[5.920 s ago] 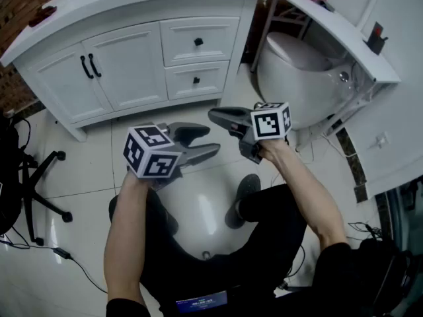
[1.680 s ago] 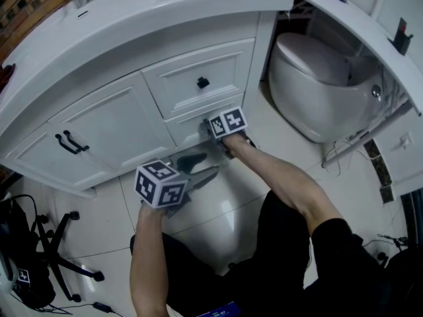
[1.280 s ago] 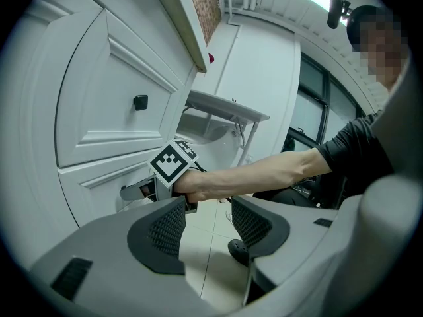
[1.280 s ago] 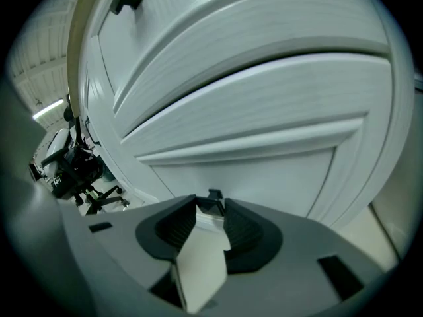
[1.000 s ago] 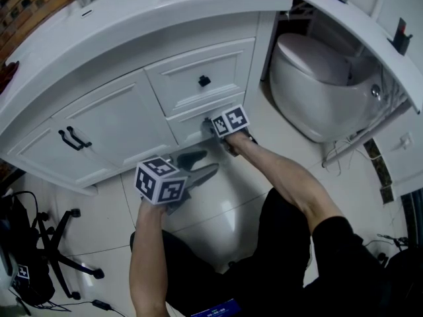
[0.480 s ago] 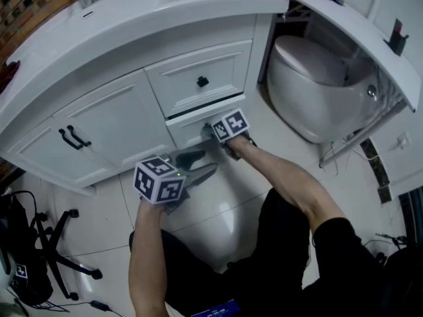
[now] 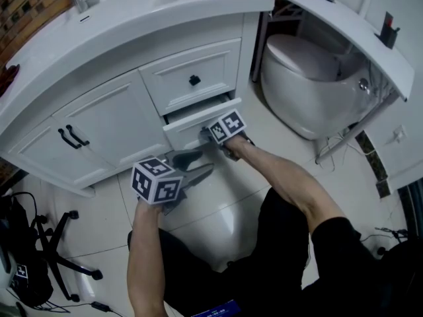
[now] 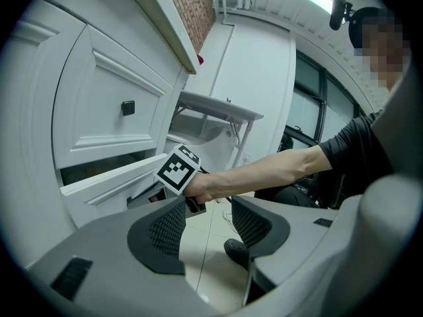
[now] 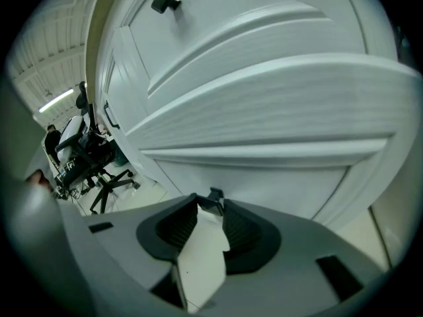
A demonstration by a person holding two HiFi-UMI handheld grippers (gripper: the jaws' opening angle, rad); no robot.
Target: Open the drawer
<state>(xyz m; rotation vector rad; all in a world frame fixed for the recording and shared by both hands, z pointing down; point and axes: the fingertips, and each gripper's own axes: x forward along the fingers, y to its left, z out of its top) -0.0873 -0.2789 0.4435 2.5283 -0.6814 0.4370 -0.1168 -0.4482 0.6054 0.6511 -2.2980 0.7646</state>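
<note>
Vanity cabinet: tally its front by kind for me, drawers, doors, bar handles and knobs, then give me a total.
Drawers: 2
Doors: 2
Bar handles: 2
Knobs: 2
Total: 8

Lower drawer point(image 7: 195, 128) now partly out.

We see white drawer point(image 7: 186, 129), lower one of two. Pulled part way out, dark gap along its top. Sits at 12 o'clock from us, at 6 o'clock below shut top drawer point(image 7: 173, 78). Small dark knob point(image 9: 215, 195) on front.
</note>
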